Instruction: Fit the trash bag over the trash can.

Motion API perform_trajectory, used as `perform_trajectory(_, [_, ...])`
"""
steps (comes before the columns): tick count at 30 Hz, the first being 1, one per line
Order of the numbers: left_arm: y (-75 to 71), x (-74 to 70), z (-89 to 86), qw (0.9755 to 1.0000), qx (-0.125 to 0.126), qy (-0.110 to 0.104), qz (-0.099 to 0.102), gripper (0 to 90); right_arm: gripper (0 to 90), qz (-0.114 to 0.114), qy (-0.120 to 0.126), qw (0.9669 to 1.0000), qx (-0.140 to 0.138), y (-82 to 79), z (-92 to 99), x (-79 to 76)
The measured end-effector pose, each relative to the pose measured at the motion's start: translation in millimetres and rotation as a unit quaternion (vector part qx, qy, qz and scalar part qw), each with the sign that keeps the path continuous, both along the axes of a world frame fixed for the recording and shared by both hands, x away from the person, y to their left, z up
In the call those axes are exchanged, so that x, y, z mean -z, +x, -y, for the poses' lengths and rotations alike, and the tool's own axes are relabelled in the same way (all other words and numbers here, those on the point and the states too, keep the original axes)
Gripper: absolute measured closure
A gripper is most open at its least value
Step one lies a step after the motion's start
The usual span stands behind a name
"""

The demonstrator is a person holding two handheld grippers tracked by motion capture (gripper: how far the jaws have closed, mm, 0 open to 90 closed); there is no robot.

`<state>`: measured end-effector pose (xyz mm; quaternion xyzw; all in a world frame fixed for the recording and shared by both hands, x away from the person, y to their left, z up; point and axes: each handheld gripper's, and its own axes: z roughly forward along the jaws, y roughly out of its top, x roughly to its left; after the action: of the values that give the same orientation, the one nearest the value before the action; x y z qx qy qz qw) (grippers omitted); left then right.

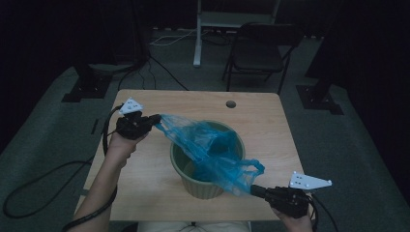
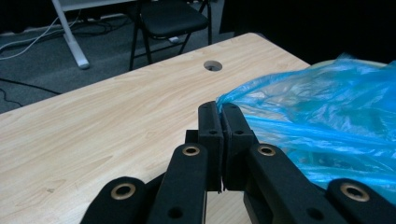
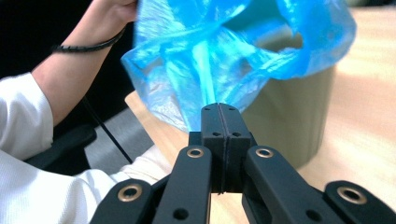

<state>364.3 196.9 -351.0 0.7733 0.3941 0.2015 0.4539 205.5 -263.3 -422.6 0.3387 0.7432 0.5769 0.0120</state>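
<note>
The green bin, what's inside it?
Part of the blue bag hangs into the bin, the rest stretched across its rim. The bag hides the bottom, so anything else inside can't be seen.

The right gripper (image 3: 219, 109), jaws pressed together on a blue plastic bag (image 3: 233, 51), holds it stretched toward twelve o'clock over a green bin (image 3: 294, 121) on the bench (image 3: 369, 116), a forearm (image 3: 74, 65) at ten o'clock.

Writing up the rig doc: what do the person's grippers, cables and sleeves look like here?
Both the left gripper and right gripper are matte black, with two flat-faced jaws on linked bars fitted with brass-coloured rivets. Each carries a pale grey three-cornered plate with small holes on top. A black cable trails from each; one loops round the forearm. The person wears a white short sleeve.
</note>
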Motion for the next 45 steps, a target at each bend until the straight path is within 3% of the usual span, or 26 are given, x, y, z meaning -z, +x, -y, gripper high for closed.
perform_trajectory(2, [-0.9,1.9,2.7,0.9998,0.018,0.001,-0.005,88.9,90.0,-0.021,0.009,0.9997,0.005,2.8,3.9,11.3])
perform_trajectory(5, [-3.9,0.4,5.7,0.9997,0.025,0.004,0.0,88.8,90.0,-0.041,0.026,0.9988,0.005,5.0,8.5,20.2])
perform_trajectory(6, [-4.7,-0.7,6.4,0.9998,0.014,0.01,0.004,88.9,88.6,-0.046,0.033,0.9984,0.005,6.0,12.0,20.8])
perform_trajectory(7, [-5.0,-1.6,6.4,0.9997,0.01,0.02,0.008,89.0,88.2,-0.044,0.032,0.9983,0.02,6.1,16.5,20.0])
perform_trajectory(10, [-4.8,-3.4,0.7,0.9998,0.019,-0.004,0.003,88.8,88.1,-0.041,0.025,0.9963,0.071,7.0,34.3,17.2])
perform_trajectory(12, [-6.0,-4.8,-0.8,0.9992,0.035,-0.017,-0.003,86.2,88.1,-0.027,-0.007,0.9924,0.12,7.7,43.4,10.8])
perform_trajectory(14, [-8.0,-6.3,0.2,0.9995,0.03,-0.009,0.001,72.9,87.0,-0.017,-0.001,0.9911,0.132,12.4,49.8,1.0])
perform_trajectory(15, [-8.0,-6.3,0.2,0.9995,0.03,-0.009,0.001,55.6,87.0,-0.017,-0.001,0.9911,0.132,12.4,49.8,1.0])
perform_trajectory(16, [-8.1,-6.8,0.4,0.9996,0.026,-0.004,-0.007,55.6,86.6,-0.007,-0.001,0.9905,0.137,16.1,51.6,-5.3])
perform_trajectory(18, [-14.1,-6.5,-1.9,0.9995,0.029,0.003,-0.009,39.1,85.4,0.016,-0.004,0.9895,0.143,30.2,51.8,-24.3])
perform_trajectory(21, [-25.9,-5.7,-7.6,0.9996,0.029,-0.001,-0.003,32.8,83.5,0.036,-0.01,0.9907,0.131,48.7,43.1,-44.4])
perform_trajectory(24, [-44.2,-5.4,-15.6,0.9986,0.046,-0.025,0.005,32.5,78.2,0.054,-0.008,0.9932,0.103,63.5,26.6,-61.7])
perform_trajectory(26, [-58.7,-4.0,-15.0,0.9966,0.072,-0.04,0.008,32.5,72.7,0.064,-0.006,0.9945,0.083,74.1,13.3,-73.1])
perform_trajectory(29, [-74.2,-1.9,-2.8,0.9926,0.113,-0.045,0.01,32.6,67.5,0.072,-0.015,0.996,0.051,87.7,-9.9,-88.6])
perform_trajectory(32, [-90.6,-0.4,15.1,0.9888,0.146,-0.025,0.021,32.8,65.3,0.077,-0.022,0.9965,0.022,97.9,-35.2,-99.0])
perform_trajectory(37, [-105.1,6.3,37.8,0.9864,0.158,0.025,0.037,36.8,60.7,0.059,-0.024,0.9973,-0.037,107.8,-70.2,-106.4])
perform_trajectory(41, [-104.7,10.0,52.4,0.9844,0.159,0.056,0.05,38.7,55.1,0.039,-0.052,0.9952,-0.073,116.8,-97.8,-104.1])
perform_trajectory(45, [-103.7,11.8,64.6,0.9821,0.158,0.077,0.067,46.0,50.2,-0.001,-0.082,0.9892,-0.121,120.0,-120.4,-88.3])
